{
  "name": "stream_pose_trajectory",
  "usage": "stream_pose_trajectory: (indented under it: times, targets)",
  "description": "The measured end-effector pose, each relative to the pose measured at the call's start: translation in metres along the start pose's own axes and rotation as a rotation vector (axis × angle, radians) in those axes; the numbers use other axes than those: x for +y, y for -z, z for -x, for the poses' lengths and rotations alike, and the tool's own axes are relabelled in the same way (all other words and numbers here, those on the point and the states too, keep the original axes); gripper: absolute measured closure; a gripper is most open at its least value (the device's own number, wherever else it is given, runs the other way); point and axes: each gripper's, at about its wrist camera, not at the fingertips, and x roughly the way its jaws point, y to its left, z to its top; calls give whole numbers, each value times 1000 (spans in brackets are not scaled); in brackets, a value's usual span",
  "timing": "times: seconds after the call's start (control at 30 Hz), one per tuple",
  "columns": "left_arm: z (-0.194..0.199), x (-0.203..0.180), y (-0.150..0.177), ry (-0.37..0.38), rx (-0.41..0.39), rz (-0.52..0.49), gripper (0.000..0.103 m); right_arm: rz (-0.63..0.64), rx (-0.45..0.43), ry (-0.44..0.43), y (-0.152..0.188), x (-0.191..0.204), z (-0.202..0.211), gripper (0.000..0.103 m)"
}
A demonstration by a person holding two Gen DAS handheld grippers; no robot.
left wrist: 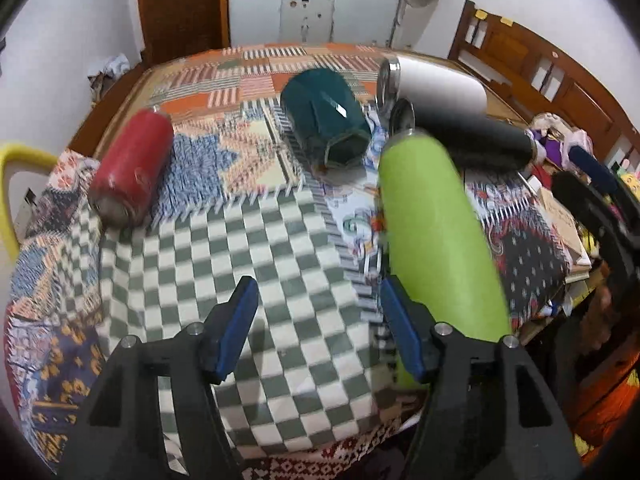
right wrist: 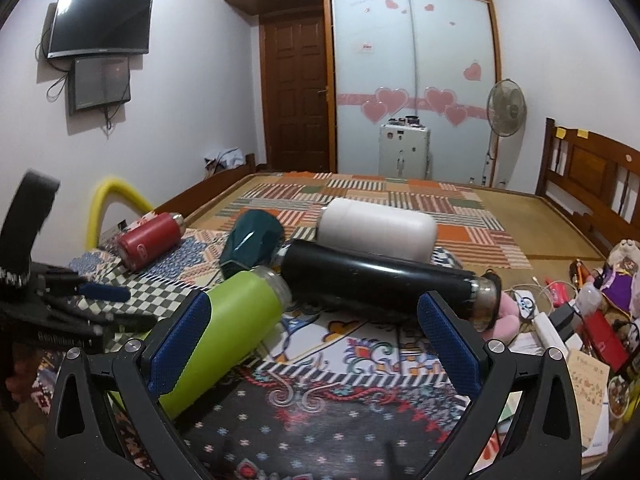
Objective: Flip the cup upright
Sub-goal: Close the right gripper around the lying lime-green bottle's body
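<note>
Several cups and flasks lie on their sides on a patterned cloth: a lime green bottle [left wrist: 436,236] [right wrist: 224,320], a black flask [left wrist: 476,136] [right wrist: 380,276], a white flask [left wrist: 440,84] [right wrist: 380,228], a dark green faceted cup [left wrist: 324,116] [right wrist: 252,240] and a red flask [left wrist: 128,172] [right wrist: 150,240]. My left gripper [left wrist: 316,324] is open and empty, with the green bottle just outside its right finger. My right gripper [right wrist: 316,344] is open, its left pad [right wrist: 180,344] against the green bottle's side. The left gripper shows at the left of the right wrist view [right wrist: 80,304].
The cloths cover a bed [right wrist: 520,208] with a wooden headboard [right wrist: 592,184] at right. Clutter of books and small items [right wrist: 580,320] lies at the right edge. A yellow chair [left wrist: 16,184] stands at left. A fan [right wrist: 506,108] and a wardrobe stand beyond.
</note>
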Motion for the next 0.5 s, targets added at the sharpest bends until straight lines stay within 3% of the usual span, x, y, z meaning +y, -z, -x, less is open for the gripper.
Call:
stream_pose_trajectory:
  times: [0.23,0.5]
  targets:
    - [1,-3,18,53,-13,5,40,88,74,-15,-9,23,-21,0]
    - [-11,-34,22,83,-43,-55,40,163,231,21,-10,29,-55,0]
